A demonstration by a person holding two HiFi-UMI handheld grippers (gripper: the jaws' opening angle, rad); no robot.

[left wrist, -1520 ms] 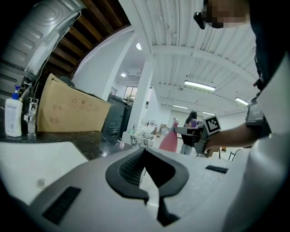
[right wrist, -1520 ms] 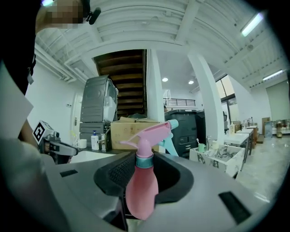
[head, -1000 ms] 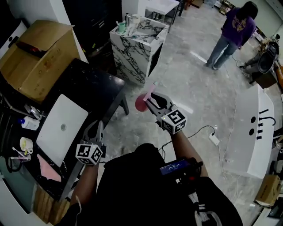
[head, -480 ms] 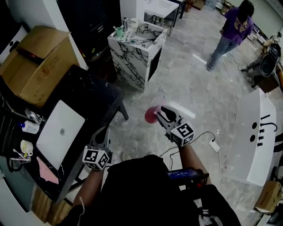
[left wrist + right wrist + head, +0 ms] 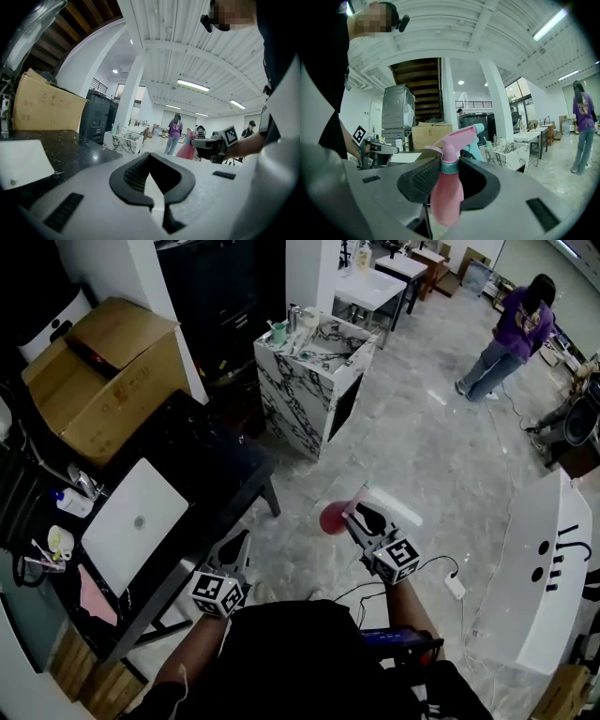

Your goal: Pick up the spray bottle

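A pink spray bottle [image 5: 335, 519] with a pink trigger head hangs over the marble floor, right of centre in the head view. My right gripper [image 5: 362, 517] is shut on it. In the right gripper view the black pads clamp the bottle [image 5: 446, 197] just below its teal collar, and the bottle stands upright between the right gripper's [image 5: 449, 176] jaws. My left gripper [image 5: 235, 548] hovers beside the black table's near corner, holding nothing. In the left gripper view the left gripper [image 5: 150, 159] has its pads meeting at the tips, and the bottle [image 5: 187, 149] shows off to the right.
A black table [image 5: 202, 474] at left carries a closed silver laptop [image 5: 136, 521] and a cardboard box [image 5: 103, 371]. A marble cabinet [image 5: 309, 381] stands ahead. A person in purple [image 5: 511, 338] stands far right. A white counter [image 5: 530, 587] and a floor power strip [image 5: 455, 587] lie right.
Both grippers have drifted right and lower in the head view, the right one still carrying the bottle. The view has shifted, so the table and cabinet sit further right.
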